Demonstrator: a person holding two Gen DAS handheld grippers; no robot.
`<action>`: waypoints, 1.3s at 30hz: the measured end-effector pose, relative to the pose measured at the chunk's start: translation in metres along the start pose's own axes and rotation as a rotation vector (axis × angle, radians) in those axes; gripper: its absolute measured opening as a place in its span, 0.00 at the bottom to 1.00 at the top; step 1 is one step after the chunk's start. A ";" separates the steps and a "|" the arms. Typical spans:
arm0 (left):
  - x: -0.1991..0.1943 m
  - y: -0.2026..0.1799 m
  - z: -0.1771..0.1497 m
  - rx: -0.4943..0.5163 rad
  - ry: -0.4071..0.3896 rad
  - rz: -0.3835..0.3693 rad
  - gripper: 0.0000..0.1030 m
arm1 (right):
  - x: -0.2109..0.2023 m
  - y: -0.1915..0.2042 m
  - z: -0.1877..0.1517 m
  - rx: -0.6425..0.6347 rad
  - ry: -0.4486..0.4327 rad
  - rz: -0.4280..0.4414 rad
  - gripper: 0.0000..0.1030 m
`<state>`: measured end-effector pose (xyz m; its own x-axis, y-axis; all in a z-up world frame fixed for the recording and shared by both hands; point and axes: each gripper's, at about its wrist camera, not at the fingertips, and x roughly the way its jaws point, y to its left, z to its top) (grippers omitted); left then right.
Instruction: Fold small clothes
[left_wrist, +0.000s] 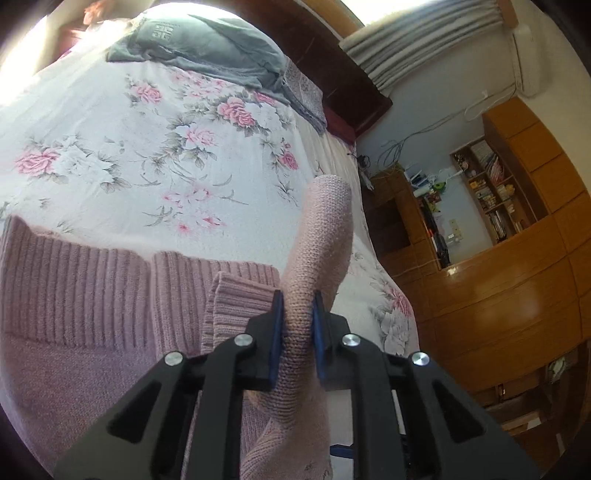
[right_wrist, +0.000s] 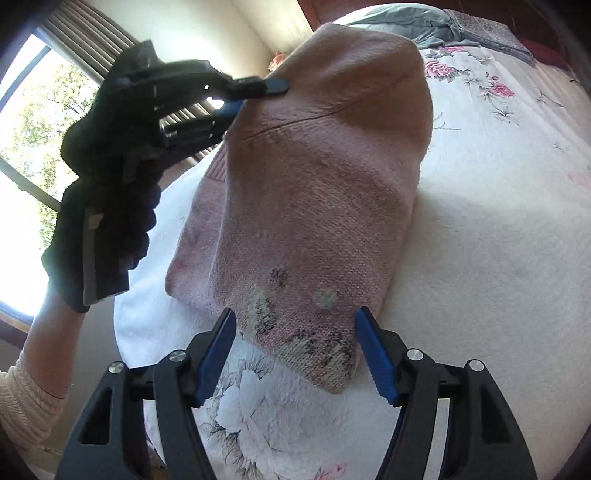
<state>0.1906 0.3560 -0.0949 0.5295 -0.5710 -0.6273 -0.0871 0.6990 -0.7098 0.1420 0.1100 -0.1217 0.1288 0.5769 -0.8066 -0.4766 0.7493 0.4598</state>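
While the left gripper (left_wrist: 297, 314) pinches a raised fold of the pink knitted sweater (right_wrist: 317, 206) above the floral bedsheet (left_wrist: 122, 140), the right gripper (right_wrist: 295, 325) hangs wide apart and empty just beside the sweater's near corner on that bedsheet.

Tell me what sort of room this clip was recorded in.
Most likely a home bedroom: a bed under a white floral-print bedspread with a grey pillow at its wooden headboard, and a wooden wall cabinet with cluttered open shelves alongside.
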 end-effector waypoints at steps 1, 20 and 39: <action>0.000 0.015 -0.004 -0.030 -0.011 0.041 0.13 | 0.001 0.001 0.000 -0.001 0.003 0.000 0.65; -0.057 0.056 -0.009 -0.083 -0.019 0.086 0.42 | 0.003 0.088 -0.011 -0.370 -0.002 -0.090 0.77; -0.060 0.079 -0.039 -0.163 0.097 -0.036 0.54 | 0.049 0.093 0.005 -0.446 0.046 -0.250 0.12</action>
<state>0.1189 0.4285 -0.1265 0.4518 -0.6386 -0.6230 -0.2094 0.6029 -0.7698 0.1082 0.2095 -0.1167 0.2532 0.3752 -0.8917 -0.7621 0.6451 0.0551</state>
